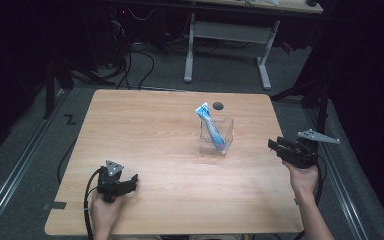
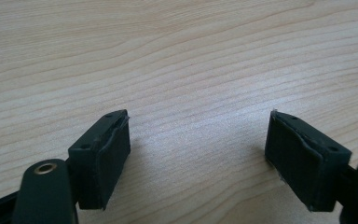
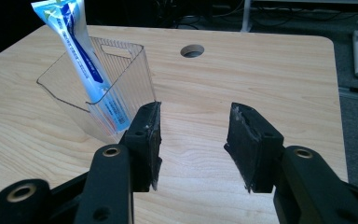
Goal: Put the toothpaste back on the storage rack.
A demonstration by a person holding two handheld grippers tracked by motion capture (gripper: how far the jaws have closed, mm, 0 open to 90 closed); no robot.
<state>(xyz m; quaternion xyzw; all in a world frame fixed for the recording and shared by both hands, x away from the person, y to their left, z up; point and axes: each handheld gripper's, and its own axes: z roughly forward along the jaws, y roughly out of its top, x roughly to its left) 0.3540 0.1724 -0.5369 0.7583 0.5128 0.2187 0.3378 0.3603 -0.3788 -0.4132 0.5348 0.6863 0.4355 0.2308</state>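
Clear plastic forms a small ribbed bin [image 1: 219, 134] standing right of centre in the high view on a pale wooden table [image 1: 160, 150], with a blue-and-white packet [image 1: 210, 126] leaning upright inside it, its top poking above the rim. At lower left, the left gripper [image 1: 133, 180] sits low over bare wood, jaws spread with nothing between them. At the right edge, the right gripper [image 1: 273, 146] points toward the bin from well apart, jaws also spread and empty.

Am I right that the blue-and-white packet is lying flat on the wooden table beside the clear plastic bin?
Not quite. The blue-and-white packet stands leaning inside the clear plastic bin, its top sticking out above the rim, on the wooden table. The high view and the right gripper view show it.
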